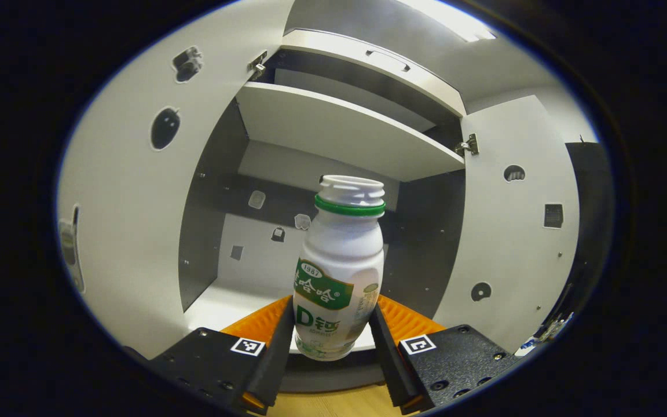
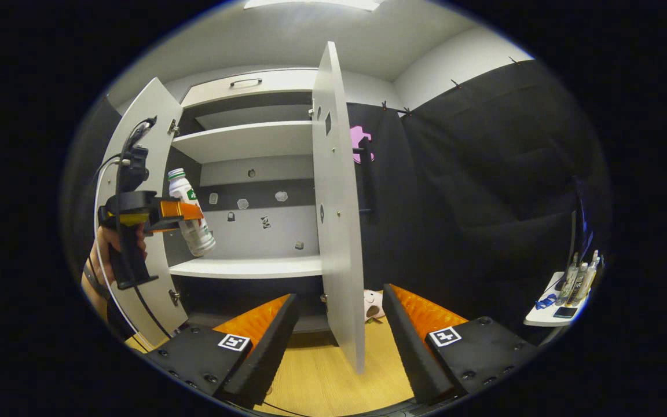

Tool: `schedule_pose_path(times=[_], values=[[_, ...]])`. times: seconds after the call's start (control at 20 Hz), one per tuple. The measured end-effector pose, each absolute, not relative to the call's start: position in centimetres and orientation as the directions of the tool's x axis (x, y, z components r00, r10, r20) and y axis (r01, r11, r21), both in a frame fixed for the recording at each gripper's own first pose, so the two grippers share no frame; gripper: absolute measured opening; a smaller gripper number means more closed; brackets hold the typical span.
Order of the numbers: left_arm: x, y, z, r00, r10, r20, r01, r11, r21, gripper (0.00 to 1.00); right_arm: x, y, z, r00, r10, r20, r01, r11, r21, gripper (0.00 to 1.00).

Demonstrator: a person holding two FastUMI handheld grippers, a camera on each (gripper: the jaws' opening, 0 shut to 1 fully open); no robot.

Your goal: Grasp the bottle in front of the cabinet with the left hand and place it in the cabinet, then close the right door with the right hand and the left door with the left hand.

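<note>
Holding the bottle (image 1: pixel 339 272) by its lower body, the left gripper (image 1: pixel 333 339) has both fingers pressed against the sides, which leaves the neck and open mouth clear above. In the right gripper view the bottle (image 2: pixel 191 217) leans, top tipped toward the left door (image 2: pixel 136 191), and hangs in the air above the front edge of the middle shelf (image 2: pixel 252 267), near its left end; it does not touch the shelf yet. That low grip suits setting the base down flat, I judge, once the lean is corrected.

The cabinet (image 1: pixel 345 130) stands with both doors swung out, so the way in is open. The right gripper (image 2: pixel 336 341) waits empty, fingers spread wide, either side of the lower edge of the right door (image 2: pixel 336 202), without touching it. It looks placed ready to push that door shut, probably after the bottle is released.
</note>
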State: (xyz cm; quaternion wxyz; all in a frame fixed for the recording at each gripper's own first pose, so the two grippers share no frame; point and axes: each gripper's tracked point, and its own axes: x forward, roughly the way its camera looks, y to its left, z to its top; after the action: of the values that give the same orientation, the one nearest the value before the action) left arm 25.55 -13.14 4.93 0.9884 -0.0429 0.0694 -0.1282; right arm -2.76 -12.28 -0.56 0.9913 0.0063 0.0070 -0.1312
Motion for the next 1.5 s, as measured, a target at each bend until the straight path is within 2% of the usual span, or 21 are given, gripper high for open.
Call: schedule_pose_path(times=[0.15,0.5,0.8,1.2,1.25,1.5], values=[[30.4,-13.8,4.5,0.951,-0.249,-0.182,0.234,0.967,-0.099,0.71,-3.7,-14.4,-0.4,0.952,-0.306,-0.013,0.306,0.952,0.012,0.96],[37.4,-16.7,0.1,0.917,-0.211,-0.340,0.235,0.971,0.032,0.71,-6.0,-19.3,-1.3,0.910,-0.413,-0.034,0.415,0.909,0.045,0.96],[39.8,-17.5,-5.9,0.861,-0.192,-0.471,0.202,0.979,-0.031,0.71,-7.9,-23.1,-1.4,0.867,-0.498,-0.032,0.499,0.864,0.068,0.96],[40.2,-17.3,-7.6,0.853,-0.150,-0.501,0.170,0.985,-0.005,0.73,-8.7,-24.6,-2.1,0.849,-0.525,-0.058,0.528,0.845,0.084,0.97],[40.1,-17.3,-7.6,0.853,-0.148,-0.500,0.170,0.985,-0.002,0.74,-8.6,-24.6,-2.1,0.851,-0.523,-0.058,0.526,0.847,0.082,0.89],[40.1,-17.0,-8.2,0.850,-0.128,-0.511,0.150,0.989,0.001,0.77,-8.8,-24.6,-2.1,0.855,-0.515,-0.056,0.518,0.852,0.073,0.89]])
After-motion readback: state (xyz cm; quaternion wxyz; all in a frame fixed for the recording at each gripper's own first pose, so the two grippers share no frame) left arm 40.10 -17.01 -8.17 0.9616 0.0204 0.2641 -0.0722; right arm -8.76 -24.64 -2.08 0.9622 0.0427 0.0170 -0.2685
